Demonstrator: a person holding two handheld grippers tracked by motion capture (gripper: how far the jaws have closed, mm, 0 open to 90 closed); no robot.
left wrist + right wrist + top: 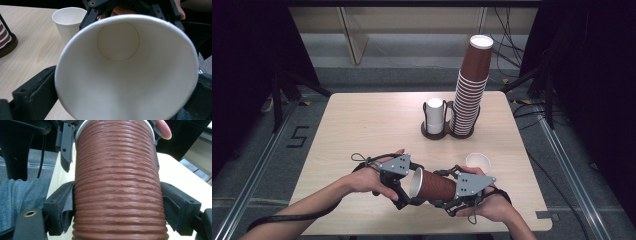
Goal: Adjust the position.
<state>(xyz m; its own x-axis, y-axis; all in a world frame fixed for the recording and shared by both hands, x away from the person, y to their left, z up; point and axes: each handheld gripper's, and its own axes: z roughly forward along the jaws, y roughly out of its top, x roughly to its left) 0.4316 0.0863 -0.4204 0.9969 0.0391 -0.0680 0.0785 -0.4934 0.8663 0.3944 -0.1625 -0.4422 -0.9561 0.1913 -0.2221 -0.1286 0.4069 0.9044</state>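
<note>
In the high view, a brown ribbed paper cup (434,185) lies on its side at the lower middle of the frame, held above the wooden table (362,130) between both grippers, its white mouth turned toward the frame's left. The right gripper (447,197) clamps the cup's body; the right gripper view confirms this, with the black pads (67,207) pressing the ribbed wall from both sides. The left gripper (404,192) meets the cup's rim. The left gripper view looks straight into the white interior down to the round base, with its own jaws flanking the rim at lower left and lower right; whether they press on it I cannot tell. That view also places a small white cup (68,21) upright at upper left. The high view alone reveals the tall stack of brown cups (471,92) and a short white stack (435,116) in a holder at upper middle.
</note>
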